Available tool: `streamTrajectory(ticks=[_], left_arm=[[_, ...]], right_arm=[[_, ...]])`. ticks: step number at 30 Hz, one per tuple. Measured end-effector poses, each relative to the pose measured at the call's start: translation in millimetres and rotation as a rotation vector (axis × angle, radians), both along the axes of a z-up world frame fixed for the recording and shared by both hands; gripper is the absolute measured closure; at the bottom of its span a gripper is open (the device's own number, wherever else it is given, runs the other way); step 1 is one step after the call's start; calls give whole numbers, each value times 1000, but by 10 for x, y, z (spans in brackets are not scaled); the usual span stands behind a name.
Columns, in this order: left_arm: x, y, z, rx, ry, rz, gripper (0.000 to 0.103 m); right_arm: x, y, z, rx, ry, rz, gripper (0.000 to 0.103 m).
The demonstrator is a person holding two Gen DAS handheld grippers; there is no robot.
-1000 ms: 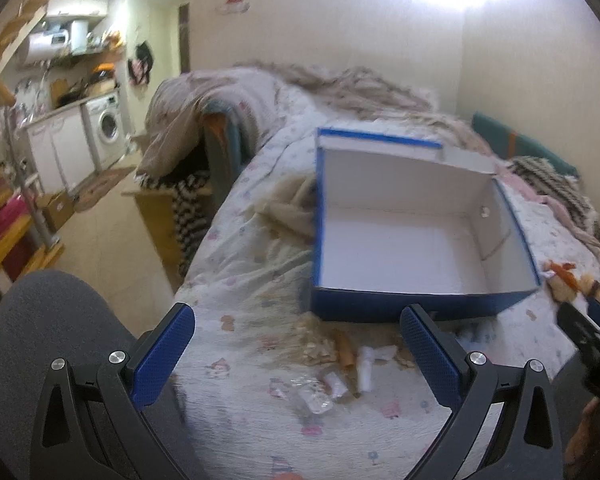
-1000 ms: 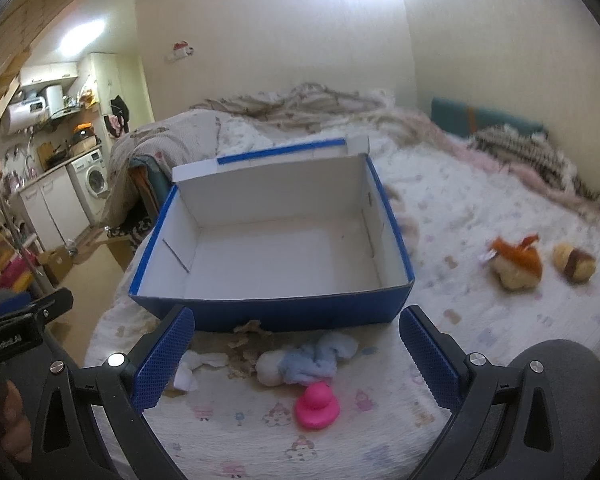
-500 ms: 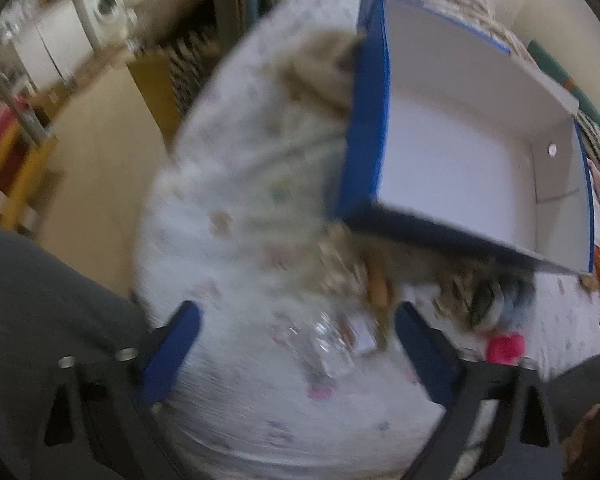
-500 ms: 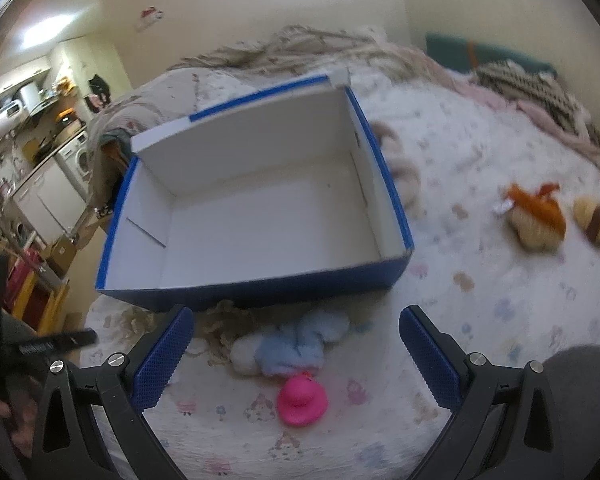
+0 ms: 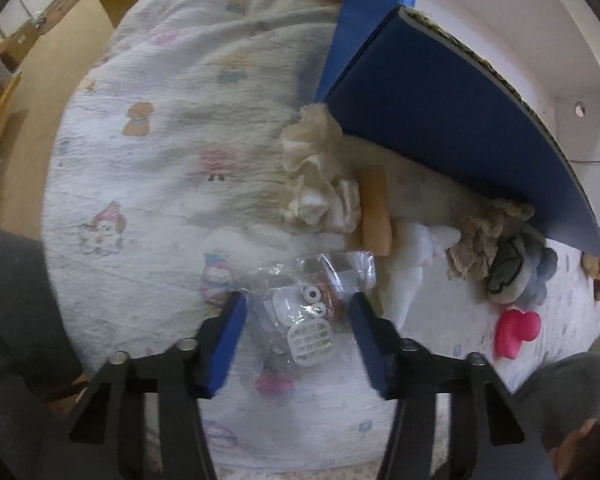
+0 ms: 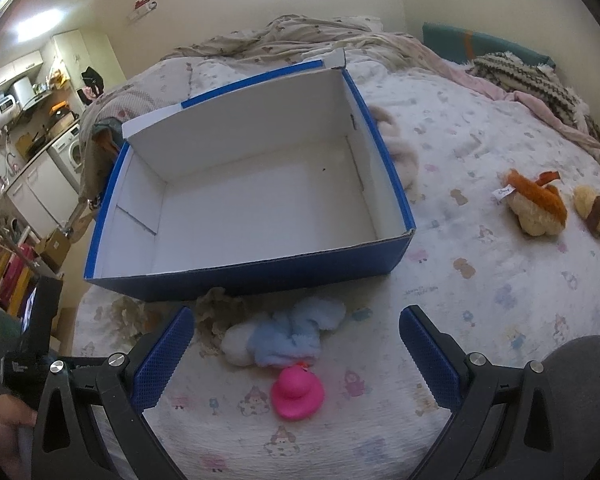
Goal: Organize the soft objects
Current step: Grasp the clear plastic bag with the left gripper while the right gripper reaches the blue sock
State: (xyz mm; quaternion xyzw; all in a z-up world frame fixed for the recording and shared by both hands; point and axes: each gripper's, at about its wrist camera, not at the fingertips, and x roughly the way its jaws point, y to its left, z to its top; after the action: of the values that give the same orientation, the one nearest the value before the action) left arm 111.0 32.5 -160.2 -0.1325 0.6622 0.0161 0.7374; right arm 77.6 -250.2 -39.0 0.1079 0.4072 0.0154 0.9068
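Observation:
An empty blue cardboard box (image 6: 260, 276) with a white inside stands on the bed. My left gripper (image 5: 298, 332) is open low over a clear plastic bag of small white parts (image 5: 308, 304), its fingers either side of it. Beyond lie a cream plush (image 5: 316, 176), a tan piece (image 5: 374, 212), a white plush (image 5: 416, 248) and a brown knitted toy (image 5: 484, 236). My right gripper (image 6: 296, 344) is open above a light blue and white plush (image 6: 288, 340) and a pink rubber duck (image 6: 298, 392).
An orange and cream plush (image 6: 536, 204) and a brown and cream plush (image 6: 596, 210) lie on the bed to the right. Rumpled blankets (image 6: 300, 36) are piled at the back. The bed's edge and the floor (image 5: 48, 60) lie to the left.
My left gripper has tilted down and dropped close over the plastic bag, and its fingers have come nearer together. My right gripper has moved slightly closer to the blue plush and duck.

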Motion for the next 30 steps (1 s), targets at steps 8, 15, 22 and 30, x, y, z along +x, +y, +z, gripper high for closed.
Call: streamTrajectory(ticks=[8, 15, 22, 30], left_arm=[[-60, 31, 415, 17, -88, -78, 81], [-19, 104, 856, 91, -210, -146, 81], [30, -76, 790, 114, -278, -194, 81], [30, -139, 744, 93, -294, -191, 81]], right_arm=[[-17, -60, 0, 32, -4, -20, 0], [18, -182, -49, 90, 21, -64, 0], [130, -286, -150, 175, 100, -55, 0], [501, -55, -668, 235, 359, 62, 3]])
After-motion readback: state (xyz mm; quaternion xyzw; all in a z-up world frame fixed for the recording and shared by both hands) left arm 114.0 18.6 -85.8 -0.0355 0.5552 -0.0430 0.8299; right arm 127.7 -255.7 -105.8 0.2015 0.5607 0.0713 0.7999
